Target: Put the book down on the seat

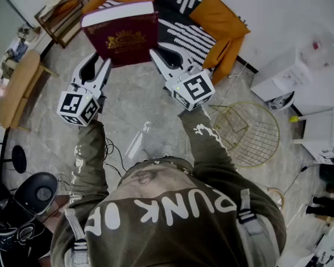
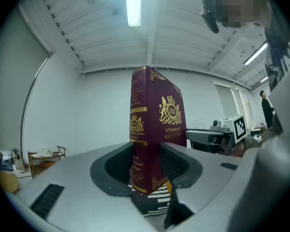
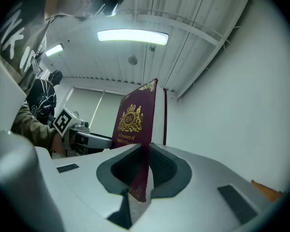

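Observation:
A thick maroon book with gold print is held up between both grippers, above the floor in front of the seat. The seat is an orange armchair with a black-and-white striped cushion. My left gripper grips the book's lower left corner. In the left gripper view the book's thick spine fills the wide gap between the jaws of the left gripper. My right gripper holds the lower right corner. In the right gripper view its jaws pinch the thin edge of the cover.
A wooden rack stands left of the armchair and a wooden bench runs along the left edge. A gold wire round table and white cabinets stand on the right. A black stool is behind, at the lower left.

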The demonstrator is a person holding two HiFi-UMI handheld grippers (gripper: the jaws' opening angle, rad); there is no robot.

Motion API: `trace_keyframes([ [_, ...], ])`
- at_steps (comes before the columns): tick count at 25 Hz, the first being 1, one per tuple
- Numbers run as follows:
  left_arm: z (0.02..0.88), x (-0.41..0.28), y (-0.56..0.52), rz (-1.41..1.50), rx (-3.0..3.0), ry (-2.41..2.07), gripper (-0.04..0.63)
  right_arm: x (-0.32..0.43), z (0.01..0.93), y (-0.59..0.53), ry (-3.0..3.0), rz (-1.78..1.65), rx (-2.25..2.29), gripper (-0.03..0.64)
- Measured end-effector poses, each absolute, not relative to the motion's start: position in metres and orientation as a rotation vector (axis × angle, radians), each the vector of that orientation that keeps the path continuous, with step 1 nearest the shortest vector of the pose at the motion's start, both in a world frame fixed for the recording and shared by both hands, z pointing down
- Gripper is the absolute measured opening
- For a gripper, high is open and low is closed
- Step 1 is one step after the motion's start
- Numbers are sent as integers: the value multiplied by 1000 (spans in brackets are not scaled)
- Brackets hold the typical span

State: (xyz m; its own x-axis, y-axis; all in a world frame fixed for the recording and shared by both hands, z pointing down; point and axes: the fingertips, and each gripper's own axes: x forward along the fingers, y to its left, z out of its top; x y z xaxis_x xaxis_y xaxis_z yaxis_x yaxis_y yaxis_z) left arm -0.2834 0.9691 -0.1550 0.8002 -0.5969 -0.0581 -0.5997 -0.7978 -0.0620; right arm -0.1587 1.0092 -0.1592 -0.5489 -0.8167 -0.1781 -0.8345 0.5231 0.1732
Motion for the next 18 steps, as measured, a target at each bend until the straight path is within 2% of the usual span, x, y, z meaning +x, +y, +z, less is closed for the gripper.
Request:
trace_keyframes([
  [18,-142,-284,956,29,-2924,966,161,-160,-145,998,2704,326,-1436,64],
])
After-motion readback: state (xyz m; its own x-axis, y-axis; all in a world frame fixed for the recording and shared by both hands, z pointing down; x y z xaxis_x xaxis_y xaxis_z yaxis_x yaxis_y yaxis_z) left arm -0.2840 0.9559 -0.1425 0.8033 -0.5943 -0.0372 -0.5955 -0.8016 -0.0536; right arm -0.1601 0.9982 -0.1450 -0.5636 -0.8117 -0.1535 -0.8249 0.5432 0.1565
